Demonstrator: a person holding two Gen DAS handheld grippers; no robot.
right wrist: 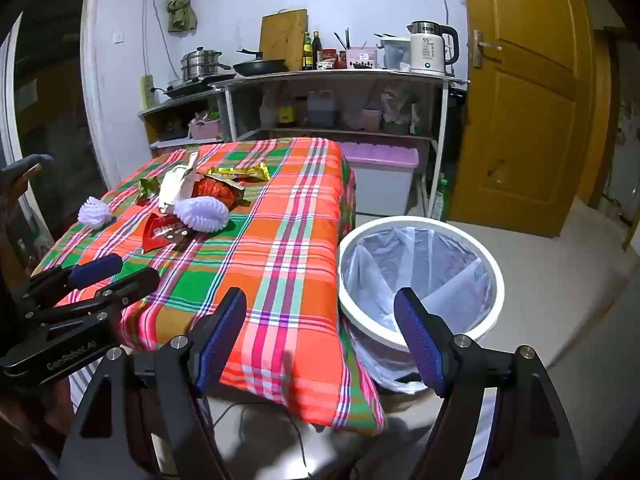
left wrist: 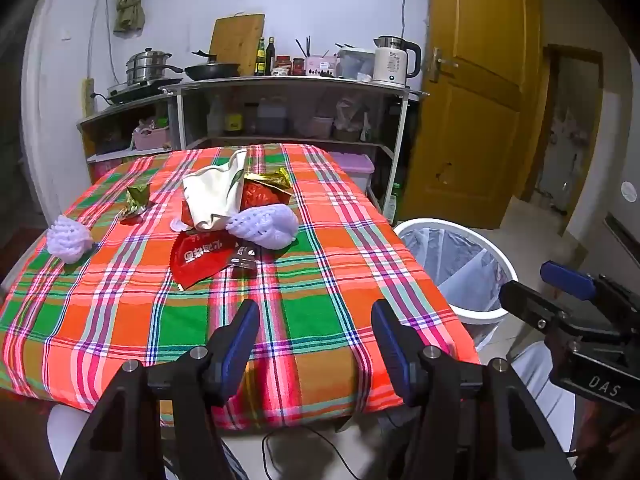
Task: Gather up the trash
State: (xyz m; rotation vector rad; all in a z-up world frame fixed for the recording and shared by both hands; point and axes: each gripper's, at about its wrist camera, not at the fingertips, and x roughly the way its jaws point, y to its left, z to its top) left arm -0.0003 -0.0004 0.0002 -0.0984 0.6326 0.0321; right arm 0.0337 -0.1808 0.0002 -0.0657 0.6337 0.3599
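Poised at the near edge of the plaid orange, green and pink tablecloth (left wrist: 132,320): left gripper (left wrist: 316,320) with blue pads spread apart, clamped on nothing. Off to the right, over the white round bin lined with a clear plastic bag (right wrist: 494,268): right gripper (right wrist: 320,316), jaws wide, also empty. Heaped toward the far left of the cloth: flat red foil wrapper (left wrist: 196,258), white foam fruit nets (left wrist: 266,224), cream crumpled bag (left wrist: 216,196), gold foil wrapper (left wrist: 270,180). Nearest piece, the red wrapper, straight ahead of the left gripper, long axis running near-left to far-right. Likely a left-hand pick; bin to the right.
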